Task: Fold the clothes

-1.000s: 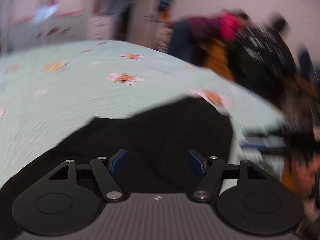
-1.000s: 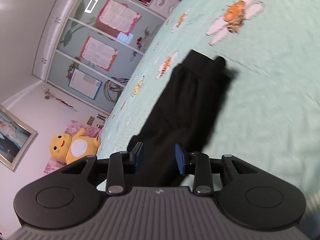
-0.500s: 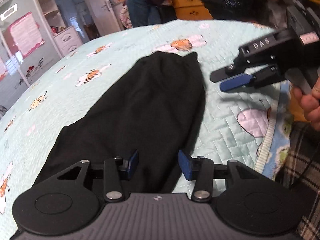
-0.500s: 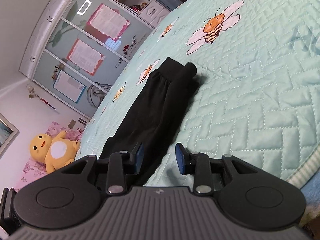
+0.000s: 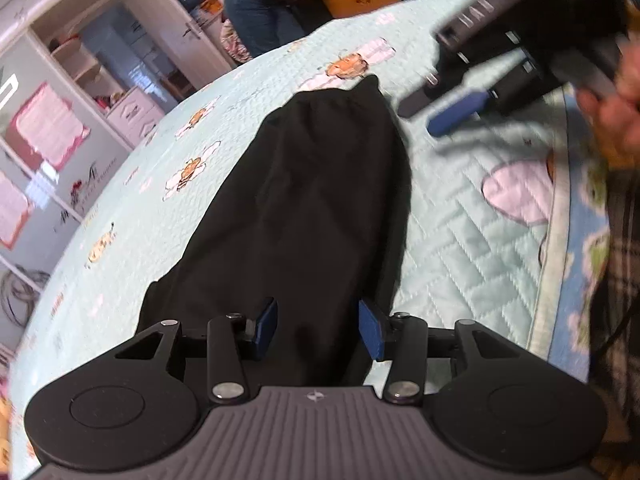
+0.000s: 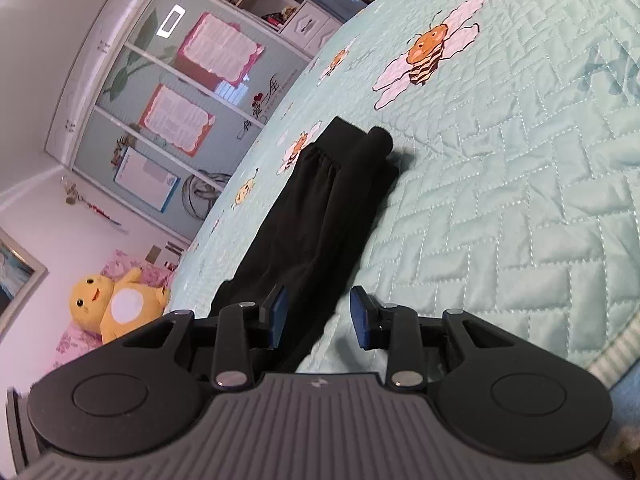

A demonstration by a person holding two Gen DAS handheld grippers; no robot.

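Trousers (image 5: 316, 216) lay lengthwise away from us on quilt (image 5: 460, 248), near end hidden behind left gripper (image 5: 318, 326), its jaws closing over cloth, unclamped, right gripper (image 6: 318, 316) jaws apart, its blurred fingers (image 5: 456, 114) beside the far end.

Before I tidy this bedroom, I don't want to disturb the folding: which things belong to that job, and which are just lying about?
Part of the job:
- black garment, laid lengthwise on the bed
- quilted bee bedspread, the folding surface
- left hand-held gripper, jaws closing over the cloth
- right hand-held gripper

Just lying about:
- yellow plush toy
- wardrobe with pink posters
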